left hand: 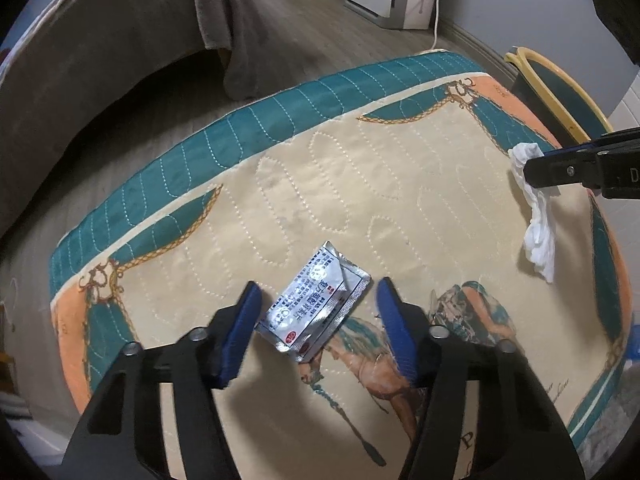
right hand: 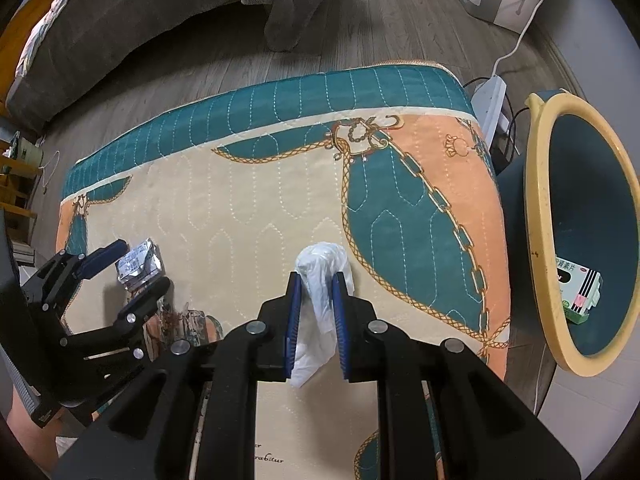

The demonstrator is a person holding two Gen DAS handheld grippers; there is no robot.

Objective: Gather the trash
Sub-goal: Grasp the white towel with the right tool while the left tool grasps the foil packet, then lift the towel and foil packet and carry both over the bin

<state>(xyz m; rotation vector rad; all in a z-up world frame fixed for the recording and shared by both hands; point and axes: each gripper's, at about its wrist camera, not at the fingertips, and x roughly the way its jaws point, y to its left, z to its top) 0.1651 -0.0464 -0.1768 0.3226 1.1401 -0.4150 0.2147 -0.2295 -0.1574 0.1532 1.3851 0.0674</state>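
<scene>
Quilted mat (left hand: 360, 168): one foil packet (left hand: 316, 304), one tissue (right hand: 322, 292).

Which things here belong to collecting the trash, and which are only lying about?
For the job:
- white tissue, between the right gripper's jaws
- foil packet, between the left gripper's open jaws
- bin, with a box inside

Lying about:
- quilted cover
- power strip
- grey blanket

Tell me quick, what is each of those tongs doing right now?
Left tongs: open, straddling the foil packet, not gripping it.
Right tongs: closed on the white tissue.
</scene>
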